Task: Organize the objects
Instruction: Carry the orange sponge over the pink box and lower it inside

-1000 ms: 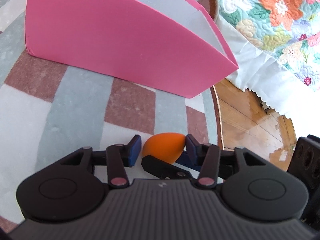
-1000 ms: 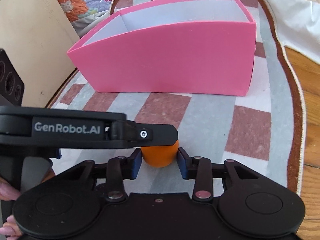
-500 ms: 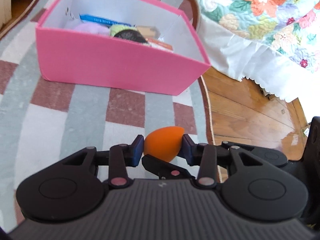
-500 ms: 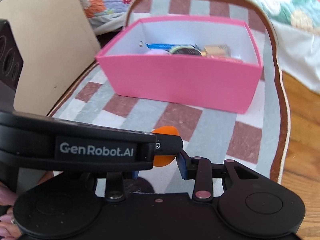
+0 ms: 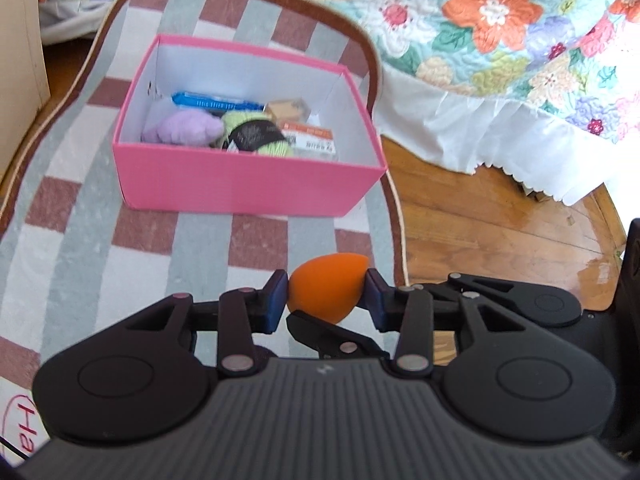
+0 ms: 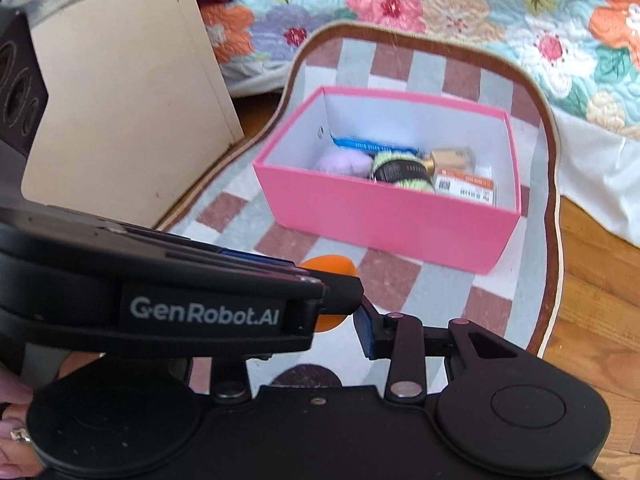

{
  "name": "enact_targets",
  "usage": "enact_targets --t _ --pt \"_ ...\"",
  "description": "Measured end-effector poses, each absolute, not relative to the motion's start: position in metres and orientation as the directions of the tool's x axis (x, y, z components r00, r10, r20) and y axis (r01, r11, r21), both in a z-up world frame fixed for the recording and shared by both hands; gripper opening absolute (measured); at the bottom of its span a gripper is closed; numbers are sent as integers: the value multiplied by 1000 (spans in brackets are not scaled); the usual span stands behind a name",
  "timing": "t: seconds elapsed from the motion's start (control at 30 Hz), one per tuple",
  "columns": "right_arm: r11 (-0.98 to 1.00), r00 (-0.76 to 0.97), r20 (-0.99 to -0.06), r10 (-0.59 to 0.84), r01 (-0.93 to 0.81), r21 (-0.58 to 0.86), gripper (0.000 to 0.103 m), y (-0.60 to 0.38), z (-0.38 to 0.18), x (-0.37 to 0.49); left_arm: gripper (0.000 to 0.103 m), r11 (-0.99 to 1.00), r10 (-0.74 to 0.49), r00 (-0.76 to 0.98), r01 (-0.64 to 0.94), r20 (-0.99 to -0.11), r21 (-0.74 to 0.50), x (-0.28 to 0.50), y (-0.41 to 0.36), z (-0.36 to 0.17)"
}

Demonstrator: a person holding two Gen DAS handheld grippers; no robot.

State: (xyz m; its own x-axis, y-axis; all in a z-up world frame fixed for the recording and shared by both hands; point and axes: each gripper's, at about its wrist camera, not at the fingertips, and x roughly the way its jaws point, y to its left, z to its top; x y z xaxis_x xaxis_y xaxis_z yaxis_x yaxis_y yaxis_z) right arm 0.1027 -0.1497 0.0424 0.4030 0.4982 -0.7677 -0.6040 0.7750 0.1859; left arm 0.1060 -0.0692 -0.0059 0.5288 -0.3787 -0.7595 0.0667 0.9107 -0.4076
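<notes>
Both hand-held grippers, apparently, rose with the orange sponge (image 5: 326,285), revealing the pink box's (image 5: 248,184) contents.

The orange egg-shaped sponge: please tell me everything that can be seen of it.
The orange sponge is egg-shaped, matte, plain in colour, and looks like soft foam. It is gripped between the two blue pads of the left claw, lying sideways and tilted, narrower end low, raised above the checked rug, short of the pink box. In the right wrist view the left claw hides most of it. Whether the right claw touches it cannot be told.

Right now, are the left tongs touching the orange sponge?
Touching. The left wrist view shows the left tongs closed on the orange sponge, both blue pads pressed against its sides with no gap.
</notes>
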Motion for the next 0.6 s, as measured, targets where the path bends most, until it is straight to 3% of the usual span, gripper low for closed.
enact_targets --t 0.23,0.37,0.6 --pt "761 442 -739 508 -633 144 43 -151 68 115 41 911 -386 531 90 -755 -402 131 -71 30" --pt "767 494 -695 522 -629 128 43 -155 96 133 41 886 -425 581 110 -694 -450 148 -65 64" --pt "745 543 -639 544 -663 71 44 -147 134 163 39 883 -424 606 111 -673 -456 184 -61 87"
